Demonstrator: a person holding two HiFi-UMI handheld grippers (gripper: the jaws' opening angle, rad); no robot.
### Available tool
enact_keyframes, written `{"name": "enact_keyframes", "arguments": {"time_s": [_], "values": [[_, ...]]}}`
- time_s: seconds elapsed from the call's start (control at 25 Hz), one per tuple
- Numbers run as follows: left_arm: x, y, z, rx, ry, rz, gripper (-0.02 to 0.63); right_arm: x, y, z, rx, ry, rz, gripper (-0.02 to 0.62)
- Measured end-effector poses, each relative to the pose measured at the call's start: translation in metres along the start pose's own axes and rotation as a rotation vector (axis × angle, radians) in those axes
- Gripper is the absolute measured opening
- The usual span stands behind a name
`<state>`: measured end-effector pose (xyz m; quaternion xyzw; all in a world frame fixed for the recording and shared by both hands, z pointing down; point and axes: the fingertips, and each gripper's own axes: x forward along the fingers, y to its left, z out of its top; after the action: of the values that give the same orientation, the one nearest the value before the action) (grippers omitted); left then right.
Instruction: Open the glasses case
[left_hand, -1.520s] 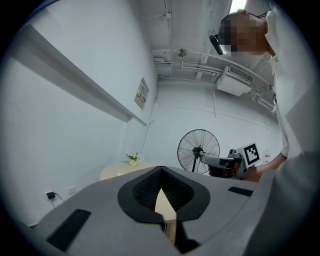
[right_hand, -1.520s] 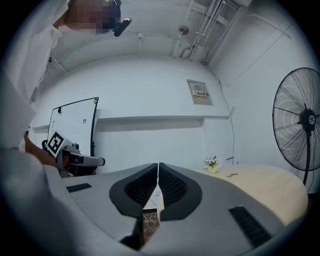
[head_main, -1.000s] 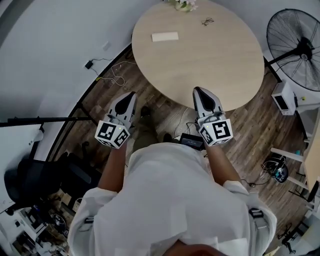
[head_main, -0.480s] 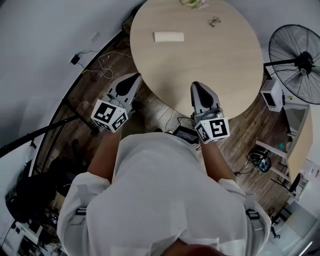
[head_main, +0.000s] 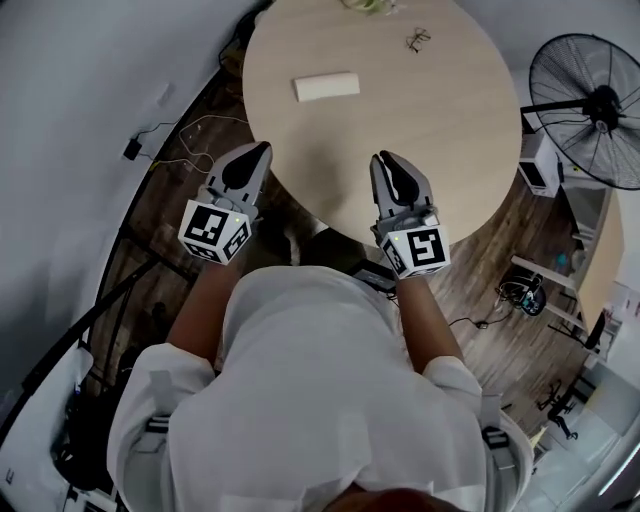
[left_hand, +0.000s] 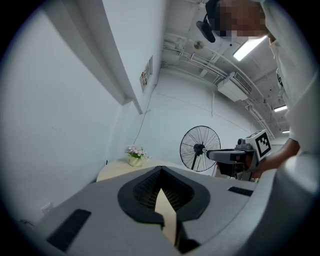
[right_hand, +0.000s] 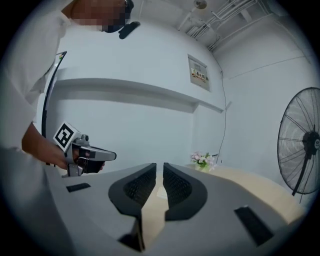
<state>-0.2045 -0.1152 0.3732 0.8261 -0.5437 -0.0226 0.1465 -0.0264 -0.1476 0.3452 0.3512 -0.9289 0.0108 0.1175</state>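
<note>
The glasses case is a pale, flat, oblong box lying shut on the round wooden table, toward its far left. A pair of glasses lies apart from it at the far side. My left gripper is held just off the table's near-left edge, its jaws pressed together and empty; its tips meet in the left gripper view. My right gripper hovers over the near edge, jaws nearly together with a thin slit, holding nothing. Both point toward the case from well short of it.
A small pot of flowers stands at the table's far rim. A standing fan and a small white appliance are on the floor to the right. Cables lie on the wood floor by the left wall.
Both grippers have moved forward toward the table; the right one now reaches over its near edge. The head view has shifted, so the table sits closer. The jaws are unchanged.
</note>
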Motion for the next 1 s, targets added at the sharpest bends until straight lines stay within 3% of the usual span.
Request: {"name": "enact_keyframes", "arguments": {"time_s": [0.2,0.36,0.52,0.72,1.0], "values": [[0.039,0.013,-0.015,-0.009,0.043,-0.013,0.014,0.029,-0.033,-0.017,-0.105,0.095,-0.004,0.091],[0.078,0.035,-0.034,0.022,0.059,-0.007,0.012,0.064,-0.063,-0.046,-0.178,0.146,0.02,0.103],[0.104,0.049,-0.056,0.057,0.093,0.041,0.013,0.096,-0.087,-0.084,-0.257,0.185,0.071,0.109],[0.128,0.07,-0.084,0.077,0.127,0.083,0.013,0.142,-0.104,-0.117,-0.382,0.151,0.144,0.115],[0.155,0.086,-0.1,0.094,0.141,0.102,0.013,0.176,-0.117,-0.177,-0.63,0.258,0.257,0.121]]}}
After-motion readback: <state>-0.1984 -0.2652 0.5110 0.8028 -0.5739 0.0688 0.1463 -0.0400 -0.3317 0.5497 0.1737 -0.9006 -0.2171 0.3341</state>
